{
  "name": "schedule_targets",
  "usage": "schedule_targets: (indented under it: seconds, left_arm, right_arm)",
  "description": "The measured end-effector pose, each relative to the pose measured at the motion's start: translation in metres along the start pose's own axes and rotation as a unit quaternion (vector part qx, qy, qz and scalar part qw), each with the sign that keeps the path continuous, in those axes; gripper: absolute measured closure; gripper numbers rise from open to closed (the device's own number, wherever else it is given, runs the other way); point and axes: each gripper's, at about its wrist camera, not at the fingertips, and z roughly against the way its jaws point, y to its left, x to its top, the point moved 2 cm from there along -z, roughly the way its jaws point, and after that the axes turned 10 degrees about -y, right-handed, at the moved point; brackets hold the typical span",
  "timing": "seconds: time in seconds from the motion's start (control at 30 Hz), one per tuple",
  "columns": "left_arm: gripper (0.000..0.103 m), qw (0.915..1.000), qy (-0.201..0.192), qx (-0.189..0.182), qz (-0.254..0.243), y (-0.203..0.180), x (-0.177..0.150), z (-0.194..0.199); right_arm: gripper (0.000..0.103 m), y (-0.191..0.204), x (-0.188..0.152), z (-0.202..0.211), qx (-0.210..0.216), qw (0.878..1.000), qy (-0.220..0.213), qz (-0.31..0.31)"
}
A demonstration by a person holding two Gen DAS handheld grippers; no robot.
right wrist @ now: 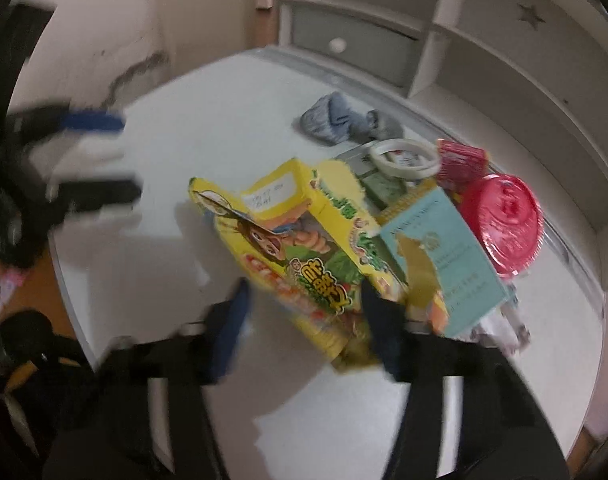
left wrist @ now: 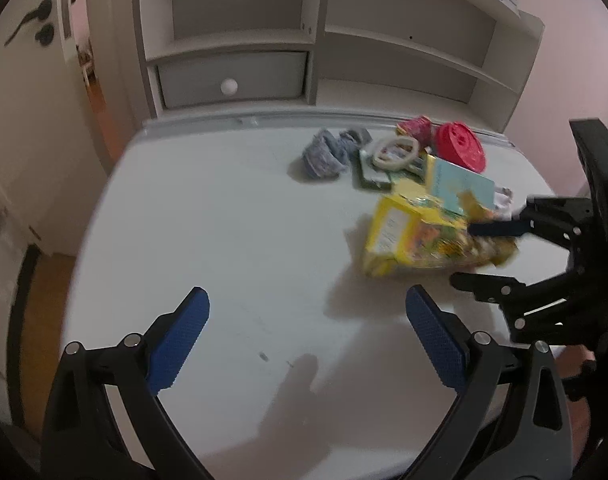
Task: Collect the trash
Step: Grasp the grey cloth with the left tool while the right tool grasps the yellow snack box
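Fingers of right gripper (right wrist: 305,286) closed on one yellow box (right wrist: 296,216), left gripper (left wrist: 307,294) fingers wide open, empty

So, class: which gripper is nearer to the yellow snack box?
Right. The right gripper has the yellow snack box between its fingers, gripping its near end. The left gripper is open over bare table, well off to the box's side.

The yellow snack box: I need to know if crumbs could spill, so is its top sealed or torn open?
Torn open. The yellow snack box has ragged, ripped flaps at the end by the right gripper; its contents are hidden.
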Motion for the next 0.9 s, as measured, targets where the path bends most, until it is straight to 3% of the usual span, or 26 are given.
schedule_targets:
  seconds: [0.07, 0.13, 0.23, 0.33, 0.5, 0.67, 0.77, 0.8, 0.83, 0.9]
  left_arm:
    - [0.007, 0.9999, 0.000, 0.015, -0.005, 0.008, 0.008, -0.008]
    - [0.007, 0.9997, -0.001, 0.023, -0.004, 0.015, 0.017, -0.014]
    - [0.007, 0.9998, -0.016, 0.009, -0.003, 0.015, 0.036, -0.023]
    - [0.007, 1.0000, -0.006, 0.004, -0.005, 0.009, 0.051, -0.049]
    - [0.007, 0.9995, 0.007, -0.005, -0.029, -0.015, 0.074, -0.100]
    - [0.014, 0.9990, 0.026, 0.008, -0.035, -0.022, 0.081, -0.135]
    - [0.034, 0.9991, 0.033, -0.004, -0.026, -0.023, 0.083, -0.145]
    - [0.048, 0.9991, 0.036, -0.006, -0.023, -0.024, 0.083, -0.147]
    - [0.068, 0.9989, 0.040, -0.013, -0.021, -0.026, 0.083, -0.150]
    - [0.085, 0.9987, 0.046, -0.012, -0.016, -0.028, 0.083, -0.152]
  right_arm:
    - [0.088, 0.003, -0.001, 0.001, 0.005, 1.000, -0.004, 0.017]
    - [0.095, 0.001, -0.003, 0.011, 0.028, 0.999, -0.026, 0.011]
    - [0.096, -0.005, -0.006, 0.037, 0.051, 0.997, -0.056, -0.017]
    - [0.096, -0.017, -0.007, 0.061, 0.057, 0.993, -0.083, -0.057]
    - [0.096, -0.042, -0.022, 0.098, 0.026, 0.989, -0.112, -0.098]
    - [0.096, -0.081, -0.068, 0.132, -0.018, 0.982, -0.110, -0.155]
    - [0.096, -0.102, -0.100, 0.150, -0.050, 0.974, -0.112, -0.193]
    - [0.096, -0.111, -0.114, 0.159, -0.063, 0.969, -0.113, -0.209]
    - [0.096, -0.117, -0.122, 0.165, -0.072, 0.966, -0.115, -0.220]
    - [0.096, -0.133, -0.146, 0.182, -0.102, 0.955, -0.120, -0.251]
